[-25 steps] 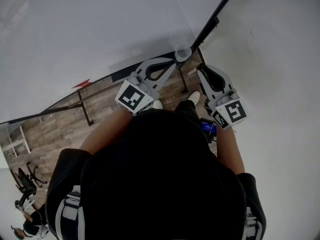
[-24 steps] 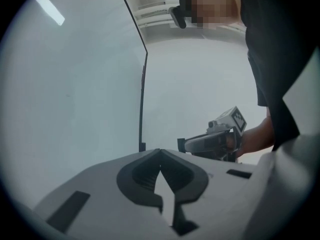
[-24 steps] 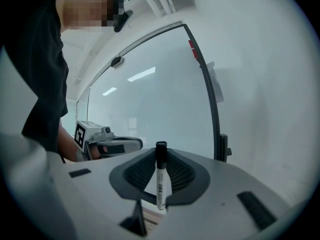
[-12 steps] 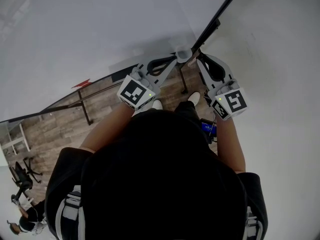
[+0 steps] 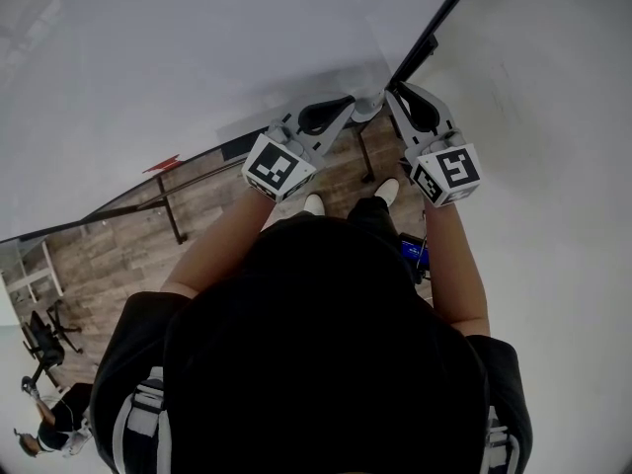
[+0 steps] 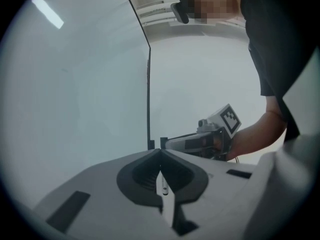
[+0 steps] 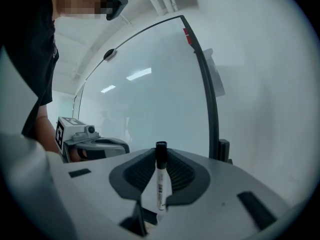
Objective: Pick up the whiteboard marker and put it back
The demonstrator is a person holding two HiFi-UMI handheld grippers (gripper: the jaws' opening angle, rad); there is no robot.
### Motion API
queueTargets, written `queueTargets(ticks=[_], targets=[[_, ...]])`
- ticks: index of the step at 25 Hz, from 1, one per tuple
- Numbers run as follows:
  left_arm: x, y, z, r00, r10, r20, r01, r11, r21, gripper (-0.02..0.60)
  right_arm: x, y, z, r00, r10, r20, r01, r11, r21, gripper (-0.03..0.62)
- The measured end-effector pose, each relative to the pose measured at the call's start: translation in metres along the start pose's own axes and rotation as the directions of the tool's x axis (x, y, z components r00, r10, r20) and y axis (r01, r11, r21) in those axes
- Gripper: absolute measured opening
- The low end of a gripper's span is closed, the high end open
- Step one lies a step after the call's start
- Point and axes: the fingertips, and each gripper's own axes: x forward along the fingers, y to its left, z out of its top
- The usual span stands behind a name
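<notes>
- right gripper (image 7: 161, 156): jaws clamped on the marker (image 7: 159, 184). It stands upright between the pads, black cap (image 7: 160, 151) on top at the jaw tips, white barrel down in the slot.
- left gripper (image 6: 160, 153): jaw tips together. A pale strip with a tiny pen-like shape shows in the slot behind the tips, too small to tell what it is.
- Head view: both grippers are held out in front of the person's chest. The forearms (image 5: 222, 250) angle inward, the tag cubes (image 5: 279, 166) sit apart, and the tips converge until they nearly meet.
- Between the tips is a small grey cup (image 5: 369, 102), right at the lower end of the whiteboard frame (image 5: 434, 28). Can't tell whether either gripper touches it.
- The frame is the hard edge: a black bar just beyond the right gripper's tips, with a black bracket (image 7: 223, 150) low on it.
- The board (image 7: 150, 94) lies on one side of the bar and the bare wall (image 7: 265, 99) on the other, close in.
- Room to move: open in front of the board face and behind the cubes. It is tight at the tips, where frame, cup and wall crowd together.
- Far below: wood floor (image 5: 118, 255), the board's stand leg (image 5: 170, 220), and the person's shoes (image 5: 385, 191) near the stand. A chair (image 5: 44, 342) stands well off to the side.
</notes>
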Motion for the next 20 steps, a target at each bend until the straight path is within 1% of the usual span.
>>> queueTargets(ticks=[2,5,7,12,20], targets=[[0.003,0.000,-0.009,1.000,-0.002,-0.017,0.002,1.000,0.000,0.003,0.006,-0.006,-0.014,1.000,-0.003,-0.004,0.003,1.000,-0.001,0.064],[0.008,0.001,-0.015,1.000,-0.003,-0.002,0.003,1.000,-0.001,0.003,0.013,-0.014,-0.034,1.000,-0.001,-0.010,0.001,1.000,0.005,0.064],[0.011,0.002,-0.017,1.000,-0.002,0.009,0.002,1.000,-0.005,0.003,0.017,-0.016,-0.042,1.000,0.000,-0.013,0.000,1.000,0.009,0.064],[0.015,0.010,-0.035,1.000,0.009,-0.006,-0.009,1.000,-0.028,0.003,0.030,-0.018,-0.059,0.999,0.001,-0.046,-0.001,1.000,0.002,0.064],[0.024,0.014,-0.057,0.999,0.018,-0.032,-0.020,0.998,-0.058,0.003,0.046,-0.029,-0.101,0.995,-0.017,-0.098,0.022,0.999,0.049,0.066]])
